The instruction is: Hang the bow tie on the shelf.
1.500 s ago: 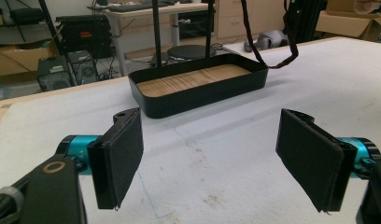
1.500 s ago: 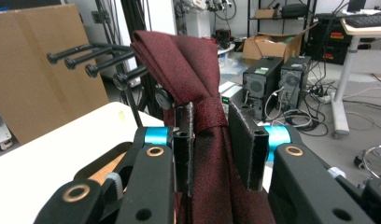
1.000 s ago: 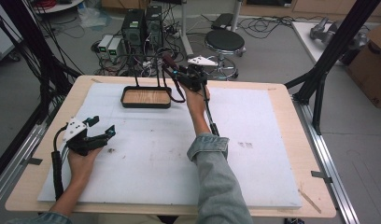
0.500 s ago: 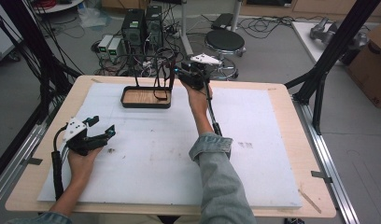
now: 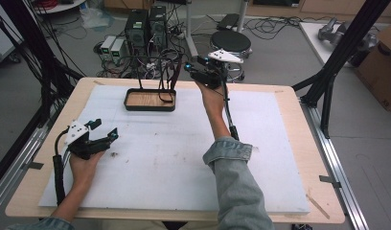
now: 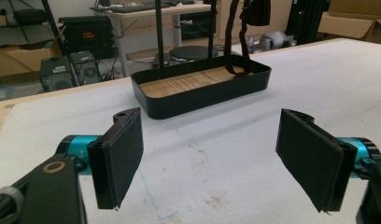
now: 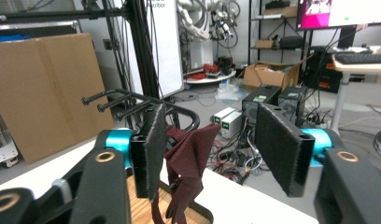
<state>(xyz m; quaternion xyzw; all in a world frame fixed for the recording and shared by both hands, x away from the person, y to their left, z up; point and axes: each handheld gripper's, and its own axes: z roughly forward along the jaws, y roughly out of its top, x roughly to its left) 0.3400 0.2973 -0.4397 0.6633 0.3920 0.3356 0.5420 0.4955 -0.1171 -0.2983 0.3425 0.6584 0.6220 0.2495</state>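
My left gripper [image 5: 98, 139] rests low at the near left of the white mat [image 5: 174, 163], gripped in my left hand [image 5: 83, 160], cable trailing back along my forearm. Its jaws stand wide apart with nothing between them; in the left gripper view I look across bare, scuffed mat between the two black pads [image 6: 121, 154] toward the tray.

Farther out, my right arm in its denim sleeve [image 5: 232, 167] stretches forward over the mat. My right gripper [image 5: 196, 72] hangs in the air beyond the tray's right end, above the table's far edge, pointing left toward the rack. Its jaws have just been opening and now stand about half apart, pressing on nothing. In the right gripper view the dark red cloth [image 7: 186, 168] shows in the gap between my pads [image 7: 153, 149], but it hangs farther off, draped over a black curved bar of the rack [image 7: 146, 105] with its tail dropping toward the wooden floor of the tray.

The black tray [image 5: 150, 106] sits at the far middle of the mat, the rack's thin uprights rising from it and the cloth [image 5: 174, 76] hanging at its right end.

Beyond the table are computer towers [image 5: 145, 28] and a round black stool [image 5: 230, 42].
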